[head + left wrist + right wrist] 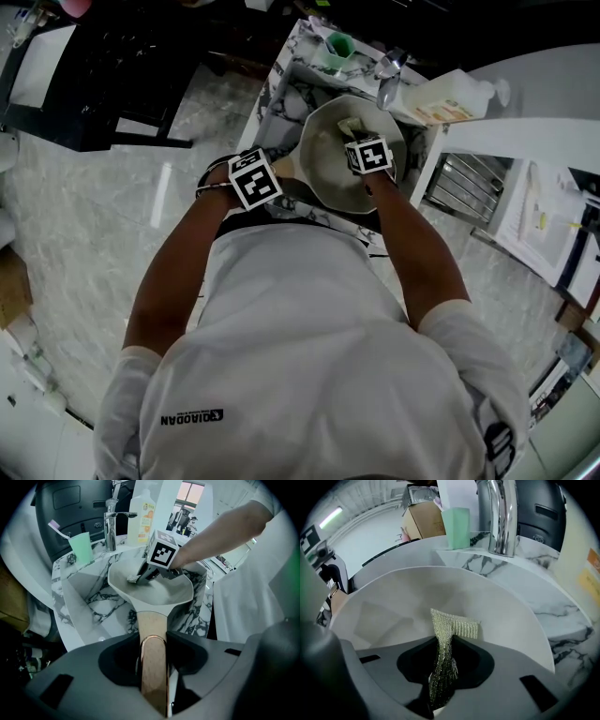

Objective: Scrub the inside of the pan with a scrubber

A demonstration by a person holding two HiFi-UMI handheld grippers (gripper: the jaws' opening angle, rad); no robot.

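Note:
A pale pan sits in the marble sink. Its wooden handle runs back between the jaws of my left gripper, which is shut on it. Seen from the head, the left gripper is at the pan's near-left rim. My right gripper is shut on a yellow-green mesh scrubber, whose free end lies against the pan's inner wall. From the left gripper view, the right gripper reaches down into the pan with the scrubber at its tip.
A chrome faucet rises behind the sink, with a green cup holding a toothbrush beside it. A white soap bottle stands to the right of the faucet. A metal rack is at the right of the sink.

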